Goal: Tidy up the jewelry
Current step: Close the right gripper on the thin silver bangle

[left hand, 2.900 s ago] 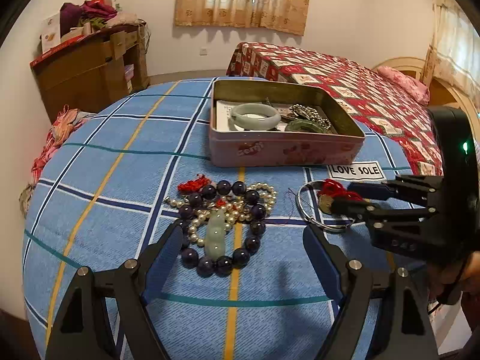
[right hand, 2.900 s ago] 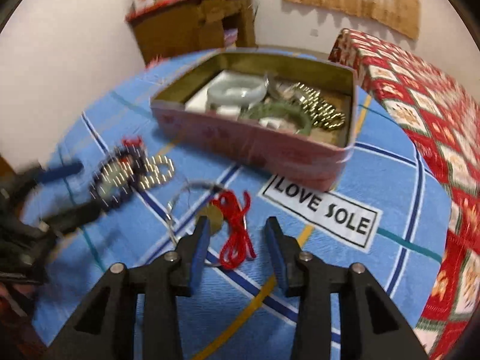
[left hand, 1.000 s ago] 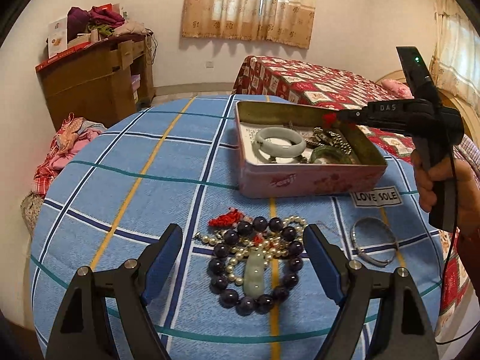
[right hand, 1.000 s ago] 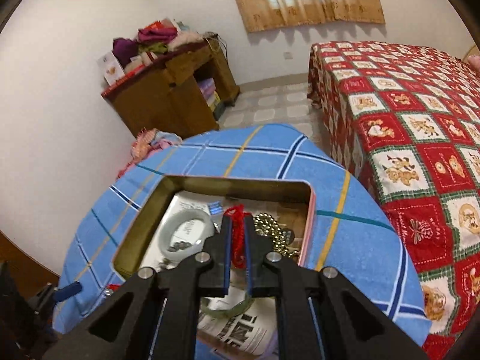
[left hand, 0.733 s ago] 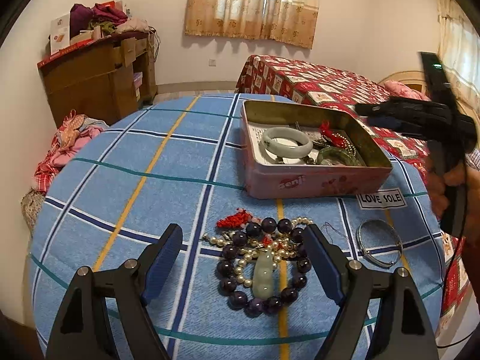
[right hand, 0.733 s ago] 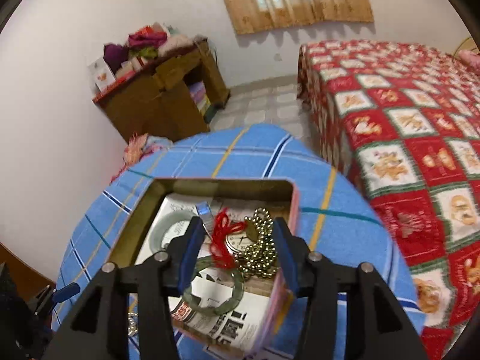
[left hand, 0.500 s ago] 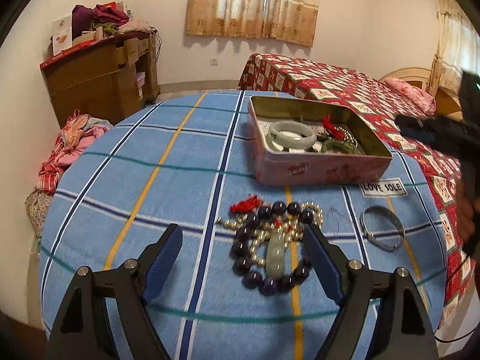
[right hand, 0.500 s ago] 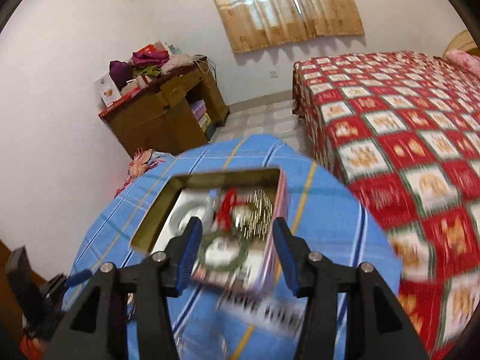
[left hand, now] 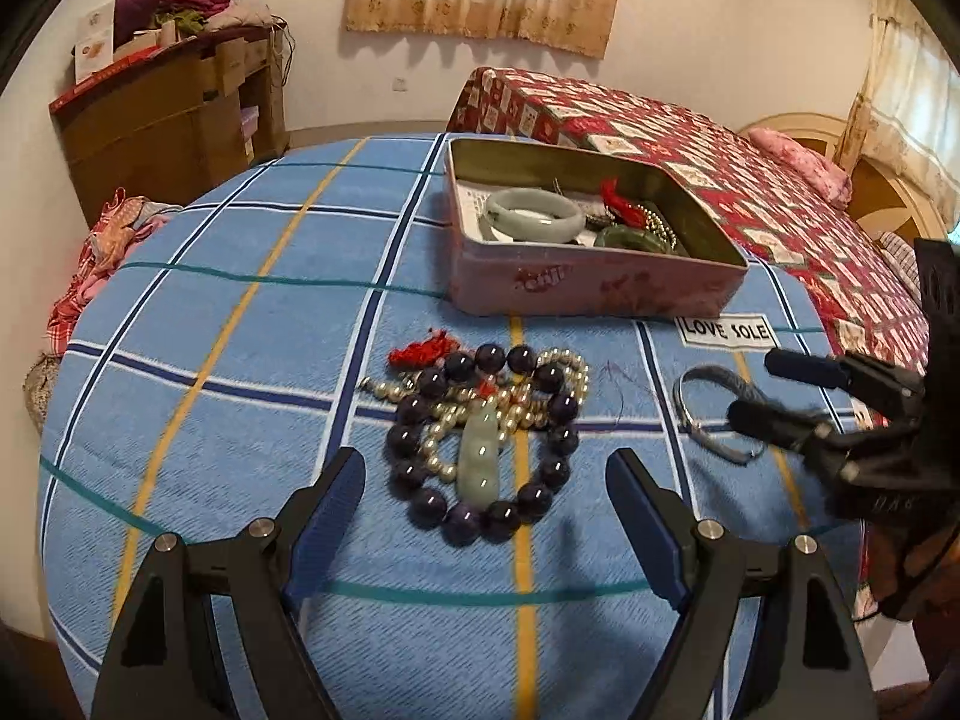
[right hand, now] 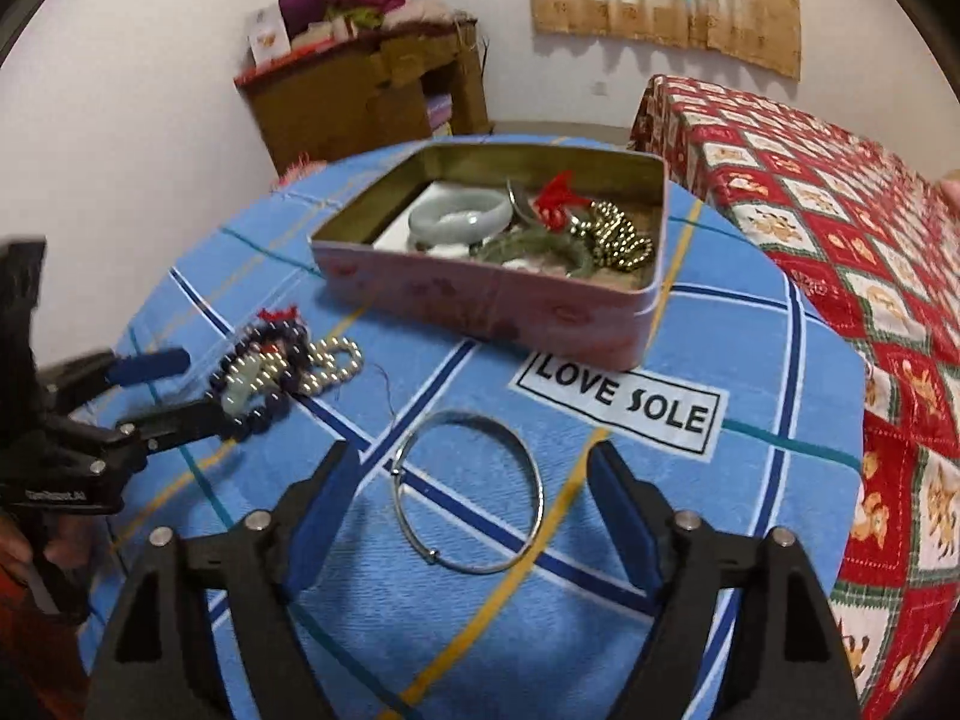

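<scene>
- Jewelry, loose pieces: thin silver bangle [right hand: 471, 492] lying flat on the blue plaid cloth [right hand: 750, 360]; dark bead strand [left hand: 483, 441] tangled with pearls and a pale jade pendant [left hand: 480, 453].
- Pink tin [right hand: 498, 294]: holds a pale jade bangle [right hand: 459, 213], green bangle, gold beads, red cord [right hand: 558, 195].
- Right gripper [right hand: 465, 507]: jaws have just been opening, wide, bangle between them, untouched.
- Left gripper [left hand: 486, 507]: wide, empty, over the bead strand.

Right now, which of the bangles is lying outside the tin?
The thin silver bangle, flat on the blue cloth; the pale jade bangle and dark green bangle lie inside.
</scene>
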{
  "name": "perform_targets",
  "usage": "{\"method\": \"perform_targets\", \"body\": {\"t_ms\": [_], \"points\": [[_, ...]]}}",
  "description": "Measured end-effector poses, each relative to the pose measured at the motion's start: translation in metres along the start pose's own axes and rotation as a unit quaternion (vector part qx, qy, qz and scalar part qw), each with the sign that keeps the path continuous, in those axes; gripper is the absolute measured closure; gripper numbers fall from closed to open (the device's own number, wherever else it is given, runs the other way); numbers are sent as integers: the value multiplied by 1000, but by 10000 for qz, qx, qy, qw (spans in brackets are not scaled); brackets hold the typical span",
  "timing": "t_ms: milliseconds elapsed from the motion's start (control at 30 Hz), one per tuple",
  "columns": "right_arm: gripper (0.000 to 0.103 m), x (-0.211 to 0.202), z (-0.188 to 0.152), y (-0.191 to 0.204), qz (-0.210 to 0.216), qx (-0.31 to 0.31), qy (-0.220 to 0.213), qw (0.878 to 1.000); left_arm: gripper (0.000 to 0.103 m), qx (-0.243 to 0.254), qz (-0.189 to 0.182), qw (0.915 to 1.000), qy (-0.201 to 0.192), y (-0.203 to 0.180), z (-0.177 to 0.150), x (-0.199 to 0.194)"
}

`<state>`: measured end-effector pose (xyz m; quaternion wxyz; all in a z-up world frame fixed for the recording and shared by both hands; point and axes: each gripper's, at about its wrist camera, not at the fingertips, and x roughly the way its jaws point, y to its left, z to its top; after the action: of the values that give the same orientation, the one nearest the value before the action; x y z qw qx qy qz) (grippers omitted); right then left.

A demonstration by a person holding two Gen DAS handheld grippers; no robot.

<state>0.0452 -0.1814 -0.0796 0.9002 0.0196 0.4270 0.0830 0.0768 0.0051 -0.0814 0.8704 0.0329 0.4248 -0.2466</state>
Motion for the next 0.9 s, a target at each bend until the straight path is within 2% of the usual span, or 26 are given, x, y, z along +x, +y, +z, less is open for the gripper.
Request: {"method": "perform_targets", "body": {"t_ms": [100, 233, 267, 300, 333, 467, 567, 667, 767, 900], "points": [[22, 12, -2, 4, -136, -174, 265, 9994, 20, -111, -66, 9999, 59, 0, 2, 4], [23, 17, -8, 8, -304, -416, 370, 9980, 20, -99, -33, 9999, 96, 1, 0, 5], [26, 17, -9, 9, -347, -441, 381, 9977, 20, -94, -29, 9999, 102, 1, -1, 4], [35, 15, -9, 9, -330, -450, 338, 9979, 20, -107, -22, 9999, 118, 2, -1, 5], [39, 14, -9, 8, -343, -436, 326, 9979, 20, -126, -23, 9998, 149, 3, -1, 7], [39, 13, -9, 5, -326, -257, 334, 9986, 20, -233, -142, 9993, 271, 4, 2, 14], [39, 7, -10, 0, -144, 57, 214, 9997, 20, -312, -149, 9988, 333, 6, 6, 23], [39, 3, -10, -8, 14, 335, 130, 9994, 20, -405, -143, 9987, 257, 8, 11, 28], [39, 1, -8, -13, 68, 524, 103, 9985, 21, -462, 46, 9986, 246, 8, 13, 29], [39, -8, -8, -16, 157, 631, -19, 9979, 21, -305, 23, 9995, 34, 4, 5, 8]]}}
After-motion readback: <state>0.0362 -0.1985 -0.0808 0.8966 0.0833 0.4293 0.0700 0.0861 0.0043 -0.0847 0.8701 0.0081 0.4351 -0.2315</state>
